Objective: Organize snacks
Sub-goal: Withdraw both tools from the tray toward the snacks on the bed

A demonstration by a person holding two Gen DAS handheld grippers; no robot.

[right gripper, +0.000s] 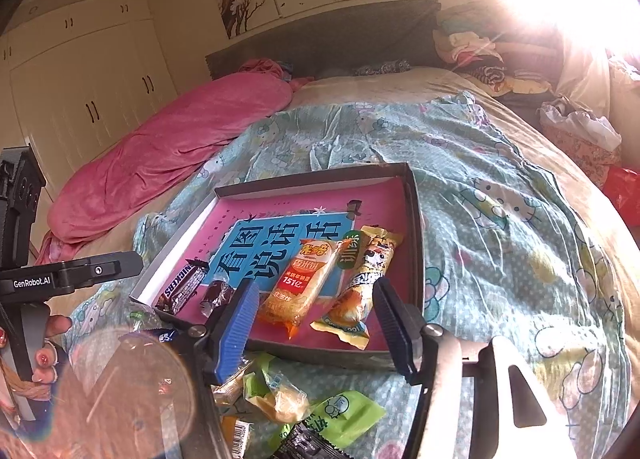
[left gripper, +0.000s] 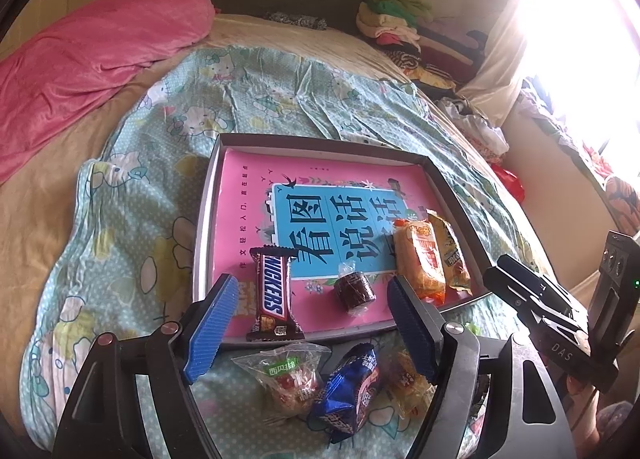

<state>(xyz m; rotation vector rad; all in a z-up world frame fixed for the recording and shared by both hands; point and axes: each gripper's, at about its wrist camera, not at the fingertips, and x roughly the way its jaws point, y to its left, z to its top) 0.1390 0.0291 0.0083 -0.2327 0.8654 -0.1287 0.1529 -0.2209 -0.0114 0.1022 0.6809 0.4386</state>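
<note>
A shallow tray (left gripper: 208,195) (right gripper: 416,219) lined with a pink and blue book cover lies on the bed. In it are a Snickers bar (left gripper: 272,295) (right gripper: 182,285), a dark wrapped candy (left gripper: 354,289) (right gripper: 216,295), an orange snack pack (left gripper: 420,259) (right gripper: 304,283) and a yellow snack pack (left gripper: 450,251) (right gripper: 364,279). My left gripper (left gripper: 312,323) is open and empty above the tray's near edge. Below it lie a clear pack (left gripper: 288,379), a blue pack (left gripper: 348,387) and an orange candy (left gripper: 408,383). My right gripper (right gripper: 316,323) is open and empty above green and yellow packs (right gripper: 340,415).
The tray rests on a Hello Kitty sheet (left gripper: 248,99) (right gripper: 500,199). A pink blanket (left gripper: 88,63) (right gripper: 172,143) lies at the left. Piled clothes (left gripper: 400,27) sit by the headboard. The other gripper's body shows at the right of the left wrist view (left gripper: 552,315).
</note>
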